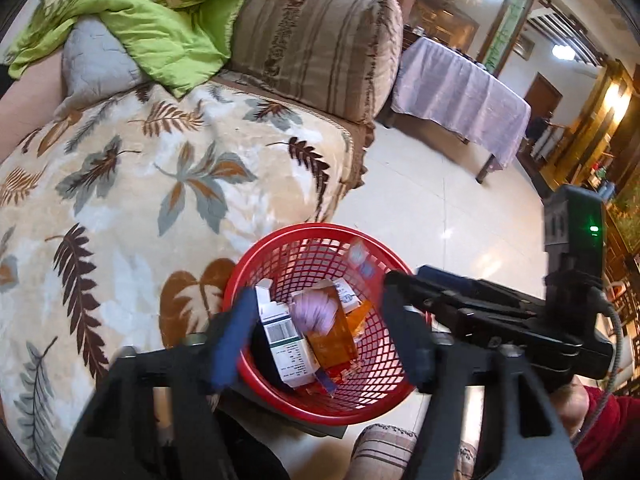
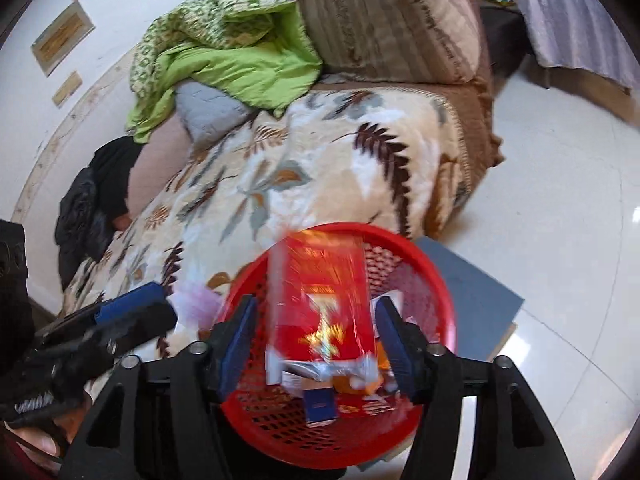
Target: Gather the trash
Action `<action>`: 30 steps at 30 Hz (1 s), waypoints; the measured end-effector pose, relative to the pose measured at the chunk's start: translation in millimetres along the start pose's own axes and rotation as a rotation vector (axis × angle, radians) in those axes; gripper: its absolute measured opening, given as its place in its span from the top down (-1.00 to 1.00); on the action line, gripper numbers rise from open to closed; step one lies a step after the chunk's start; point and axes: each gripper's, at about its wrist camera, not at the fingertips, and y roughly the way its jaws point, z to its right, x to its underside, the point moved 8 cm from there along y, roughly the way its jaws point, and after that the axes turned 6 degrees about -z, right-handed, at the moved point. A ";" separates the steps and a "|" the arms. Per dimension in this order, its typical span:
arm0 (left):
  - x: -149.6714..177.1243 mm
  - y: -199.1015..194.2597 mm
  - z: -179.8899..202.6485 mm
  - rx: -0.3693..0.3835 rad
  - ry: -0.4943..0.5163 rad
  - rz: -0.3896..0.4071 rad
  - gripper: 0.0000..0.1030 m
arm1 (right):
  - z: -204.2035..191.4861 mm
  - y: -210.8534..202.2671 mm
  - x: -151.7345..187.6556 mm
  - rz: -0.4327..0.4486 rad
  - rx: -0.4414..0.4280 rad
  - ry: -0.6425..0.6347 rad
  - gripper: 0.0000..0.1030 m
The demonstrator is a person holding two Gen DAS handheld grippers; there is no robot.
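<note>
A red mesh basket [image 1: 372, 392] [image 2: 436, 300] stands in front of the sofa and holds white boxes [image 1: 286, 336], an orange packet [image 1: 332, 340] and other wrappers. My left gripper [image 1: 320, 340] [image 2: 168, 304] hangs open over it, with a blurred lilac wad [image 1: 314, 312] [image 2: 196, 300] loose between the fingers, touching neither pad. My right gripper [image 2: 316, 344] [image 1: 404, 276] is open above the same basket. A blurred red foil packet [image 2: 320, 300] [image 1: 360, 258] sits between its blue pads with a gap on both sides.
The sofa, under a leaf-print blanket [image 1: 160, 184] [image 2: 320, 168], lies just behind the basket, with a green quilt [image 1: 160, 36] and grey pillow [image 1: 96, 64] on it. A grey board [image 2: 476, 292] lies under the basket. Pale tiled floor [image 1: 432, 200] runs right to a lilac-draped table [image 1: 460, 96].
</note>
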 end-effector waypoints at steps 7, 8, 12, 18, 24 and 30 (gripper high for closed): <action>3.5 -51.7 -29.1 -0.120 -0.001 0.126 -0.54 | -22.9 -26.1 -7.4 0.101 0.174 -0.072 -0.58; 6.0 -64.6 -35.8 -0.150 -0.006 0.155 -0.60 | -32.3 -32.5 -7.9 0.132 0.215 -0.095 -0.72; 18.8 -108.2 -59.8 -0.233 -0.027 0.243 -0.73 | -68.6 -51.8 -3.5 0.245 0.354 -0.135 -1.00; 62.8 -161.4 -101.4 -0.410 -0.077 0.296 -0.91 | -107.3 -53.7 28.3 0.282 0.497 -0.105 -1.00; 102.8 -189.2 -136.6 -0.657 -0.098 0.311 -0.98 | -134.8 -46.5 58.5 0.271 0.503 -0.130 -1.00; 112.0 -201.0 -149.9 -0.680 -0.126 0.329 -0.99 | -148.0 -43.5 68.9 0.264 0.523 -0.168 -1.00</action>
